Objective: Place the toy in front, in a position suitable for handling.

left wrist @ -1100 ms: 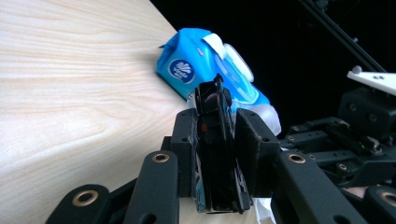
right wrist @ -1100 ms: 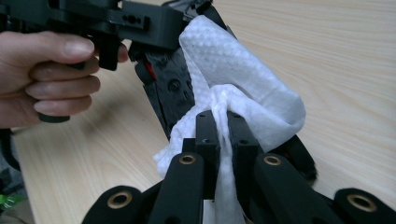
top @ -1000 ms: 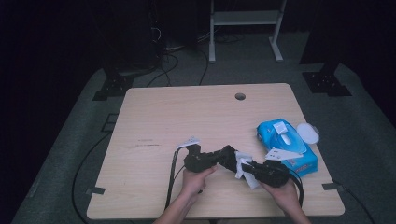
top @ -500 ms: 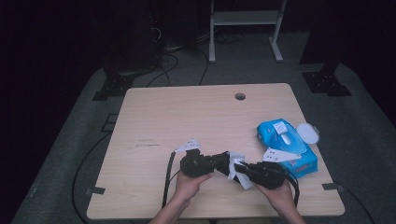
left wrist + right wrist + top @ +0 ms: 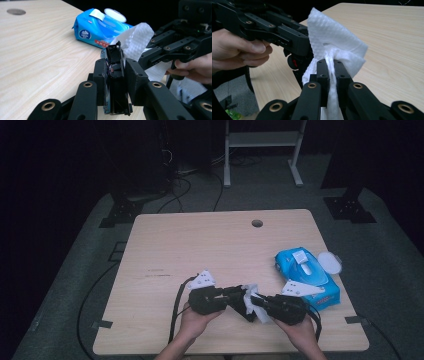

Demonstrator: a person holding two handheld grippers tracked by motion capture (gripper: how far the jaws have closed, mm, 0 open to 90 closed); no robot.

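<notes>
A small flat black device (image 5: 115, 75) is clamped upright betw. the closed jaws of the left gripper (image 5: 115, 75), just above the light wooden table (image 5: 200, 245). A white textured wipe (image 5: 332, 42) is pinched in the right gripper (image 5: 331, 72), jaws closed on it, touching the device, w/ the blue wipes pack (image 5: 307, 275) near at the right.

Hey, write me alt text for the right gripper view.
The right gripper pinches a crumpled white embossed wipe between its black jaws above a light wooden table. At left, a hand holds the left gripper against the wipe.
</notes>
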